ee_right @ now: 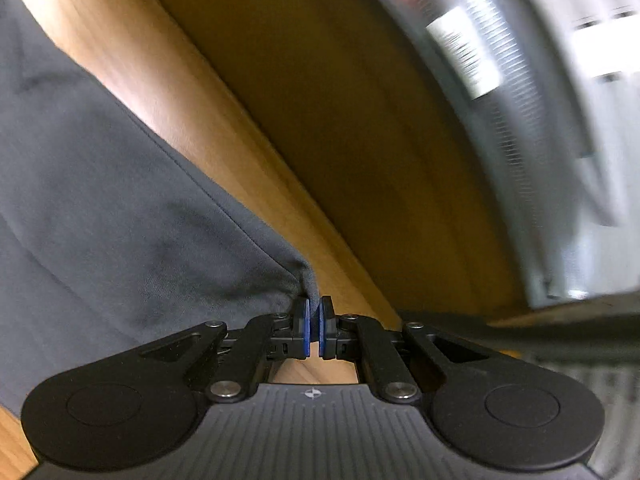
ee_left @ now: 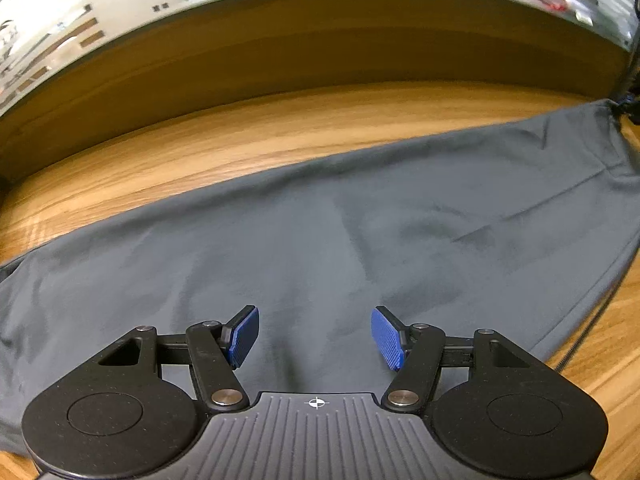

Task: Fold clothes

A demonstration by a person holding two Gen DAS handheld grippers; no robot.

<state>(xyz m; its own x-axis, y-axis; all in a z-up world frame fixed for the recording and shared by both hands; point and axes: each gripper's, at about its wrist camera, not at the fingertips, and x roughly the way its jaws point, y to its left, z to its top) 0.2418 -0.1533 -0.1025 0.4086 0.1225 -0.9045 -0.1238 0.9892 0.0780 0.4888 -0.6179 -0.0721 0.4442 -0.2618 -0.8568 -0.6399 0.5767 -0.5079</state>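
A dark grey garment (ee_left: pixel 340 232) lies spread across the wooden table (ee_left: pixel 200 148), running from lower left to upper right in the left wrist view. My left gripper (ee_left: pixel 315 334) hovers over its middle, open, with nothing between its blue pads (ee_left: pixel 243 336). In the right wrist view the same grey garment (ee_right: pixel 100 200) fills the left side. Its corner (ee_right: pixel 305 276) is bunched and pinched between the blue pads of my right gripper (ee_right: pixel 314 330), which is shut on it. That corner also shows at the far right of the left wrist view, held by the other gripper (ee_left: pixel 628 106).
The table's far edge (ee_left: pixel 320 60) drops off behind the garment, with a blurred shiny floor beyond. A thin black cord (ee_left: pixel 592 320) lies on the wood by the garment's right edge. Bare wood (ee_right: pixel 200 92) lies beside the cloth in the right wrist view.
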